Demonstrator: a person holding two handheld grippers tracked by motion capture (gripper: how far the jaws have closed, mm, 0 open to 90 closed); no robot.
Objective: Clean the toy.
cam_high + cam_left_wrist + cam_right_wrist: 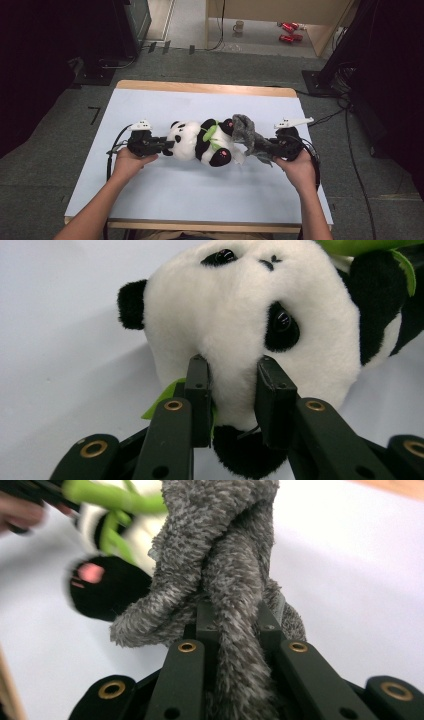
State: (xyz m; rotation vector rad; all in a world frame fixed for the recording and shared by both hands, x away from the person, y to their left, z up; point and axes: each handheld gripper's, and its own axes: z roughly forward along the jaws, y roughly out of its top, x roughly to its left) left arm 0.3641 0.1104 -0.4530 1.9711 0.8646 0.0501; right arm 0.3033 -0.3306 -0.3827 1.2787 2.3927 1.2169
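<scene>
A person sits at the near edge of a pale table [150,200], forearms reaching in, a black claw in each hand. A plush panda [200,142] lies on its side across the middle of the table, head to the left, feet to the right, with green leaves on its chest.

The left claw [167,145] is clamped on the panda's head: in the left gripper view its two jaws press into the white fur of the head [235,315], just above one black ear. This grip seems meant to anchor the toy so it does not slide.

The right claw [267,147] is clamped on a grey fuzzy cloth [247,132], likely a small garment or scarf. In the right gripper view the cloth [220,555] is bunched and twisted into a thick strand that runs down between the jaws, which pinch it tight. The cloth drapes from the claw over to the panda's feet end, touching it, beside a black paw with a pink pad [92,577].

The two hands hold opposite ends, left and right, so one steadies the panda while the other works the cloth at its lower half. Whether the cloth is going on or coming off cannot be told.

Beyond the table lie grey floor, cables and red cans [289,31].
</scene>
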